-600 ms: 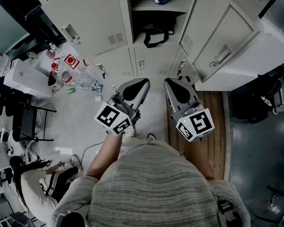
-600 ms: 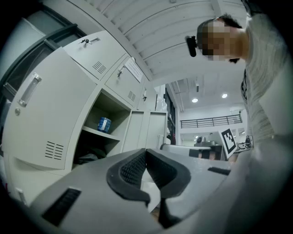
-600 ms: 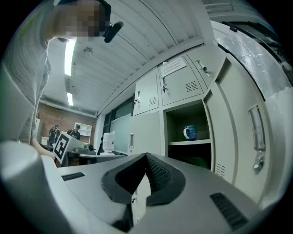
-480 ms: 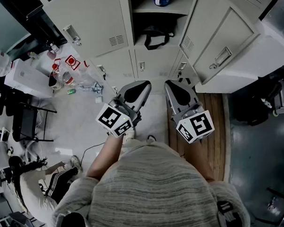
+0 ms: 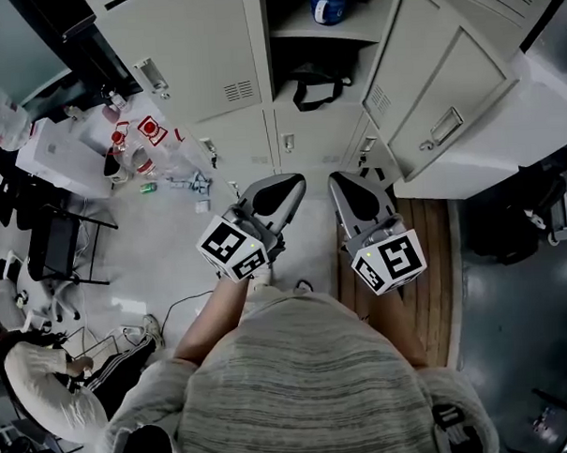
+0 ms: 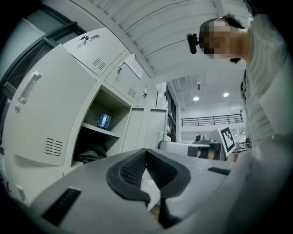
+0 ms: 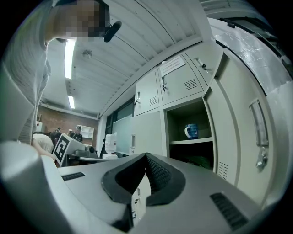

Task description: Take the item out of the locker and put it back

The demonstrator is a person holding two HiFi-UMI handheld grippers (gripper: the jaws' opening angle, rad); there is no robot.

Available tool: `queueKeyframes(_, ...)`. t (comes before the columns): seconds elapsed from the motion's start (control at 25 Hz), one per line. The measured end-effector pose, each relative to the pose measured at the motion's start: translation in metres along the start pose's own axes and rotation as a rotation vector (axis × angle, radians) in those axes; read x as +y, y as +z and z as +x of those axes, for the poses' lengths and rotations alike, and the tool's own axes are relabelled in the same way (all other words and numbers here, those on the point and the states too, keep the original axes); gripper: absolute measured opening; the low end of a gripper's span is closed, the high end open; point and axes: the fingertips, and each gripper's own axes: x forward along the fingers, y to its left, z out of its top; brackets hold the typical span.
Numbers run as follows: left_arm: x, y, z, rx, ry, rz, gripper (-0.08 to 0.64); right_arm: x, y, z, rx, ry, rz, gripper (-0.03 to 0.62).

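The locker (image 5: 318,50) stands open in front of me, its doors swung out to either side. A blue mug (image 5: 328,3) sits on its upper shelf, and a black bag (image 5: 318,82) lies in the compartment below. In the head view both grippers hang low in front of the locker, well short of it. My left gripper (image 5: 283,183) is shut with nothing in it, and so is my right gripper (image 5: 345,182). In the left gripper view the mug (image 6: 104,121) and the bag (image 6: 91,154) lie beyond the shut jaws of the left gripper (image 6: 146,153). The right gripper view has the mug (image 7: 191,131) above the right gripper (image 7: 146,158).
The left door (image 5: 187,56) and right door (image 5: 437,92) stick out into the room. Bottles and clutter (image 5: 139,147) lie on the floor at left, near a black chair (image 5: 54,245). A person (image 5: 42,386) sits at lower left. Wooden flooring (image 5: 430,252) runs at right.
The head view has tilted up, so the mug shows fully on the shelf. Both grippers sit slightly lower in the picture and stay shut. The seated person at lower left has shifted.
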Motion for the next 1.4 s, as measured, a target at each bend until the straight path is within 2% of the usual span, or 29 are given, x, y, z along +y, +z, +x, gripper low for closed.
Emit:
queueKeyframes(0.12, 0.000, 0.003, 0.001, -0.003, -0.003, 0.011, 0.007, -0.002, 0.005, 0.000, -0.029, 0.001, -0.003, 0.025)
queueKeyframes(0.32, 0.003, 0.005, 0.003, -0.001, -0.001, 0.014, 0.008, -0.002, 0.003, 0.003, -0.017, 0.015, -0.019, 0.026)
queueKeyframes(0.6, 0.033, 0.010, 0.011, -0.005, 0.008, 0.010, 0.007, -0.008, 0.003, 0.028, -0.012, 0.039, -0.026, 0.026)
queueKeyframes(1.4, 0.144, 0.048, 0.086, -0.028, -0.118, 0.044, 0.006, -0.079, 0.024, 0.142, -0.032, -0.023, -0.036, 0.026)
